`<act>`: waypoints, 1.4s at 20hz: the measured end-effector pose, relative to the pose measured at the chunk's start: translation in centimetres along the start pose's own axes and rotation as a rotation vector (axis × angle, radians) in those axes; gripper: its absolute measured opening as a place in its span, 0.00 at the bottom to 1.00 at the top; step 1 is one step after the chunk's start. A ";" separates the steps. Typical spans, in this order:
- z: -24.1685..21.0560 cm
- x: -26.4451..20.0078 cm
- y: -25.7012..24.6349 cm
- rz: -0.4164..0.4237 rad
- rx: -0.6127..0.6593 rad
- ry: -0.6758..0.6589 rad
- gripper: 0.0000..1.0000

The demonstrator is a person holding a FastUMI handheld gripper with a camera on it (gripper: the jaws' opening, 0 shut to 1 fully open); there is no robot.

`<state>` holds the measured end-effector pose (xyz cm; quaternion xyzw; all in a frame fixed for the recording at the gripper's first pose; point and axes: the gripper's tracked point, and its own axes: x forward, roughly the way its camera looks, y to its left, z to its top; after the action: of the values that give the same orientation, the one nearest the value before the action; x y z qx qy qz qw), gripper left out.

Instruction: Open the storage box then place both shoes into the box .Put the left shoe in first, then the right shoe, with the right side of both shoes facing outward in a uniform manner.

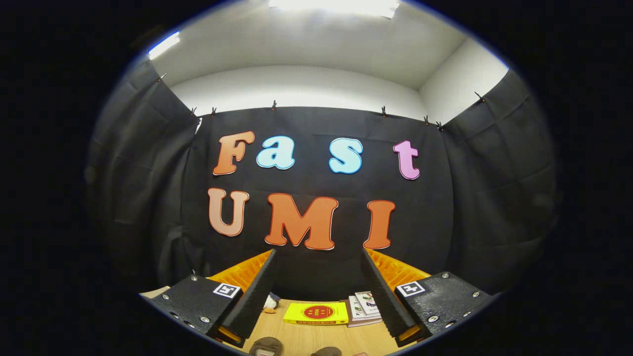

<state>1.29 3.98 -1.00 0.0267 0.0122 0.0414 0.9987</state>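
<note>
A: State the position of the shoes.

B: Two dark rounded shapes sit on the worktop point(296, 341) between the fingers, nearest the camera. One is brown point(266, 346); the other is darker point(326, 351) and lies just right of it. Both are cut off low in the gripper view, so I cannot tell whether they are the shoes.

A: State the position of the box and its contents.

B: I cannot make out a box, so I cannot tell of any contents.

A: State the condition of the gripper point(320, 296).

B: The fingers are spread wide apart and hold nothing. They are raised and level, pointing at the black cloth wall point(316, 123). Each black finger has a ribbed inner face, an orange ribbed piece behind it, and a square marker on its block.

A: List the remaining items.

B: A yellow book point(315, 313) lies flat on the worktop beyond the shapes, between the fingers. A stack of booklets point(362, 307) touches its right side. A small white and orange item point(270, 302) lies beside the left finger; its type is unclear.
</note>
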 end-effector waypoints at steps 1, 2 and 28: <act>-0.2 0.0 0.6 0.015 0.010 0.003 0.99; -0.5 0.1 1.3 0.034 0.023 0.008 0.99; -30.9 -8.4 30.2 0.695 0.432 1.065 0.97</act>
<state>-10.34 34.97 -30.03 0.2043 0.5019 0.3645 0.7573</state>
